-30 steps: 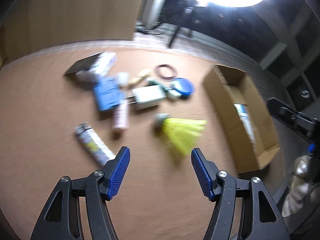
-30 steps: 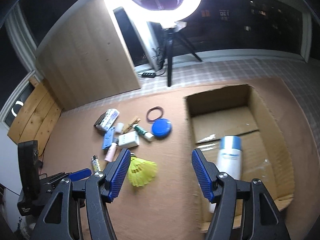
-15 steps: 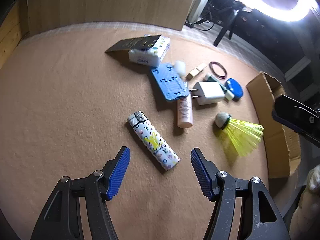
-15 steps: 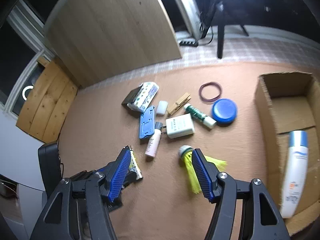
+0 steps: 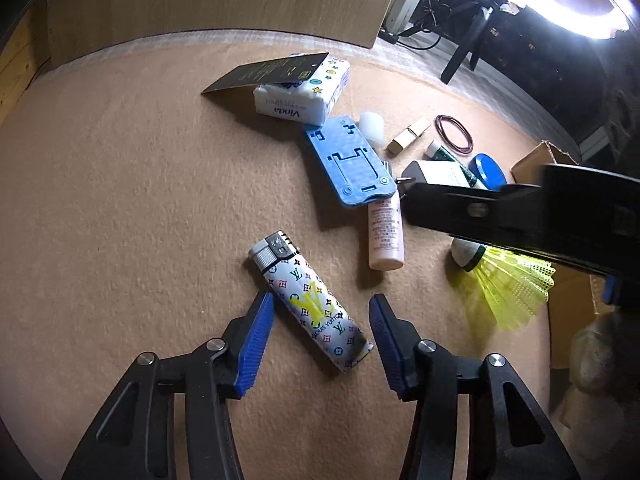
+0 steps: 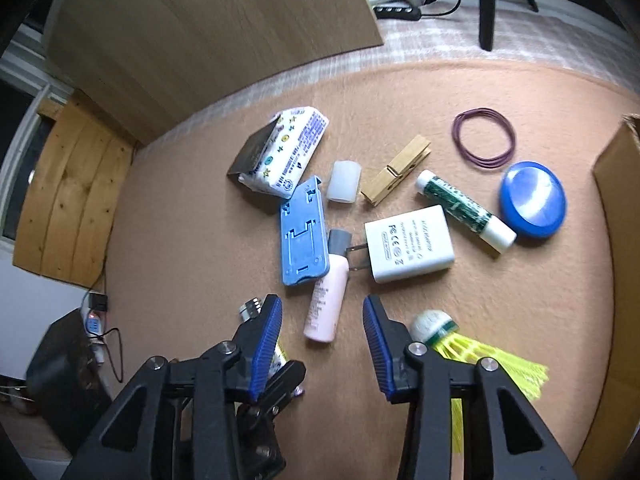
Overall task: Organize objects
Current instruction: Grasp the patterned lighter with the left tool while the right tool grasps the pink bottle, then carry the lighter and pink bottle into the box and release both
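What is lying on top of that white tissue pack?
A dark card rests tilted on the tissue pack, one end jutting past it. Whatever sits beneath the card and pack is covered.

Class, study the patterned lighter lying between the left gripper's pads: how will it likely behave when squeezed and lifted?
The lighter looks rigid, so it should not flex. Its glossy casing may slip. It lies askew between the left gripper pads, so it could pivot when pinched.

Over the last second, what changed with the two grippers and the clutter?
Both grippers dropped toward the clutter, jaws closing partway. The left gripper now straddles the patterned white lighter; the right gripper frames the pink bottle. Nothing gripped. The yellow shuttlecock and other items stayed put.
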The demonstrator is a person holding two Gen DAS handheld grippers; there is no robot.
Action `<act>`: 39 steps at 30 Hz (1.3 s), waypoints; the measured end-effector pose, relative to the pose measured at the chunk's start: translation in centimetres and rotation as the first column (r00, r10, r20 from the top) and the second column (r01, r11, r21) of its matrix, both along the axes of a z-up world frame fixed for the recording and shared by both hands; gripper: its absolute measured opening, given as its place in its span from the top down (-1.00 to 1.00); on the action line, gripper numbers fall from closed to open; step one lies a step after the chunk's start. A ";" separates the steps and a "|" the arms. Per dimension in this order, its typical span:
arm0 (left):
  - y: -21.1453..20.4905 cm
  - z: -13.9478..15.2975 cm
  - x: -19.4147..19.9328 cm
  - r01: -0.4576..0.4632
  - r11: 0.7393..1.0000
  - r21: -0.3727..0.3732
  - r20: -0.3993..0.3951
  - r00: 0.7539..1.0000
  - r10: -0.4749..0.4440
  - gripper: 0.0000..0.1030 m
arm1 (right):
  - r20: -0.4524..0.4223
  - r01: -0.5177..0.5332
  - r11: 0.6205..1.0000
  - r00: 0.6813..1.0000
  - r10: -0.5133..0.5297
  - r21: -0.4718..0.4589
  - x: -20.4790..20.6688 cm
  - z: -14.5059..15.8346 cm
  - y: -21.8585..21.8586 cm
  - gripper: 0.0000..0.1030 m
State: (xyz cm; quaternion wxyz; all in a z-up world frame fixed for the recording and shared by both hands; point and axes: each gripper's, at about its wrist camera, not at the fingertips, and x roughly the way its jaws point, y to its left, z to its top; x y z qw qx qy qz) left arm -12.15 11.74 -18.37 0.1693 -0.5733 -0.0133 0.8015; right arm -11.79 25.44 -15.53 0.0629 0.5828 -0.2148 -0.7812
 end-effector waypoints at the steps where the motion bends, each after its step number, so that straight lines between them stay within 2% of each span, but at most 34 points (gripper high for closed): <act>1: 0.0 0.0 -0.2 0.003 1.000 -0.002 -0.001 1.000 -0.003 -0.02 | 0.007 -0.006 1.000 1.000 0.006 0.015 -0.3 -0.3 -0.2 0.32; 3: 0.2 -0.1 -0.3 0.011 1.000 -0.013 -0.006 1.000 -0.011 0.02 | 0.018 -0.013 0.999 1.000 0.012 0.034 -0.7 -0.7 -0.6 0.34; 8: 0.1 -0.1 -0.4 0.028 0.999 -0.041 -0.019 0.999 -0.029 0.27 | 0.039 -0.042 0.994 0.999 0.038 0.097 -1.4 -1.5 -1.5 0.38; 12: -0.3 -0.2 -0.6 0.030 0.999 -0.038 -0.020 0.999 -0.031 0.43 | 0.054 -0.068 0.990 0.997 0.061 0.126 -1.7 -2.1 -2.3 0.61; 14: -0.7 -0.2 -0.9 0.030 0.999 -0.029 -0.016 0.999 -0.031 0.53 | 0.052 -0.075 0.988 0.996 0.069 0.136 -1.5 -2.3 -2.5 0.64; 21: -2.0 -0.4 -0.6 0.045 0.999 -0.008 -0.010 0.999 -0.045 0.56 | 0.048 -0.102 0.988 0.994 0.097 0.118 0.5 -2.3 -2.5 0.65; 30: -3.3 -0.4 1.0 0.049 0.999 0.014 0.002 0.999 -0.049 0.57 | 0.023 -0.112 0.988 0.994 0.110 0.104 5.4 -2.1 -2.1 0.65; 39: -4.3 -0.5 3.2 0.030 0.998 0.062 0.026 0.999 -0.032 0.57 | -0.052 -0.023 1.000 0.998 0.024 0.015 10.3 0.1 1.2 0.65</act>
